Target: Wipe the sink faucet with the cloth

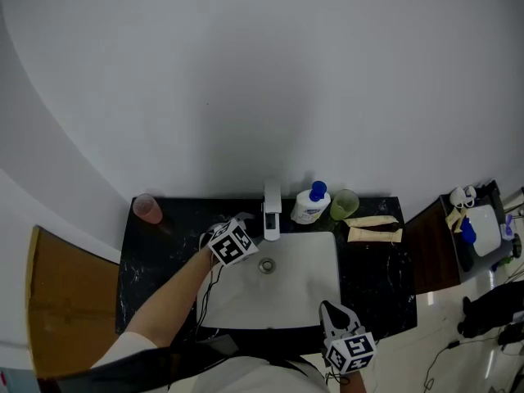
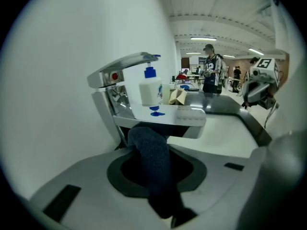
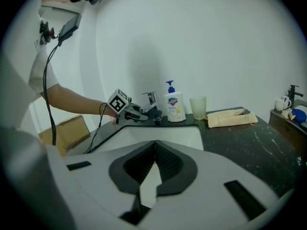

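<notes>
**Cloth clamped in left gripper at the faucet spout**

The cloth [image 2: 152, 166], a dark blue knit, is clamped between the jaws of the left gripper [image 2: 153, 152]. Its upper end lies directly under the spout of the faucet [image 2: 168, 116]. Contact between cloth and spout appears likely, but the left gripper view does not confirm it. In the head view, the left gripper [image 1: 246, 237] sits just left of the faucet [image 1: 272, 207], at the back left corner of the sink [image 1: 303, 281], with the person's bare forearm behind it.

The faucet stands at the middle of the sink's back edge, with its spout over the basin. The right gripper [image 3: 154, 145] has its jaws together at the tips, with nothing between them. It hovers well apart from the faucet, at the front right edge of the sink [image 1: 329, 311].

Items on the black counter [image 1: 155, 268], placed relative to the faucet in the head view:

- Soap bottle [image 1: 311, 205], white with a blue pump: just right of the faucet.
- Green cup [image 1: 345, 204]: right of the faucet, beside the soap bottle.
- Two tan packets [image 1: 372, 228]: further right, lying flat side by side.
- Pink cup [image 1: 148, 208]: far left of the faucet, at the counter's back corner.
</notes>
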